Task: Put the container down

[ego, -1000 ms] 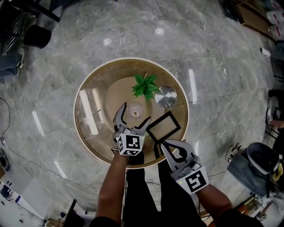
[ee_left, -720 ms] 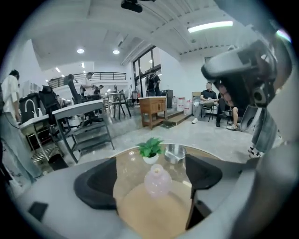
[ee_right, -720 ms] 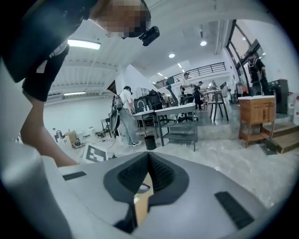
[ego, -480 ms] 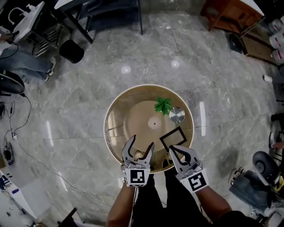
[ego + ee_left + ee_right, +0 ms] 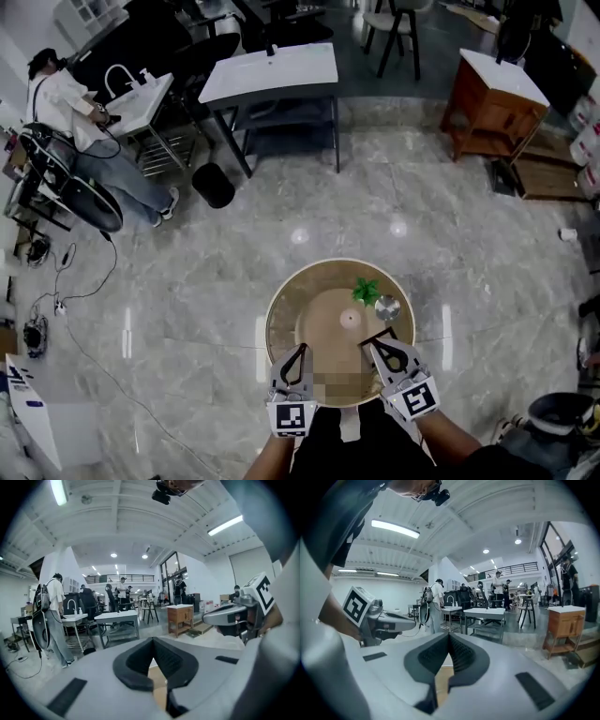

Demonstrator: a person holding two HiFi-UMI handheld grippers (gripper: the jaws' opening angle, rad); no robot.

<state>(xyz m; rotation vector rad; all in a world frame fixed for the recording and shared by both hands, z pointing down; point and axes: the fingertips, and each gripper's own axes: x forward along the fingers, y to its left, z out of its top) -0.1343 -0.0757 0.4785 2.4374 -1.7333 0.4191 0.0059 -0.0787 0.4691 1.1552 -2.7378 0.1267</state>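
container (image 5: pixel 350 319) on the round table (image 5: pixel 278 323), apart from the left hand-held gripper (image 5: pixel 297 350) and right hand-held gripper (image 5: pixel 375 345), both closed, empty

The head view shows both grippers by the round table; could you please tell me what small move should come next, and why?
Probably just draw both back from the table edge to rest. The left gripper and right gripper are shut with nothing between their jaws, and the small pale container stands free on the table, so nothing seems left to carry.
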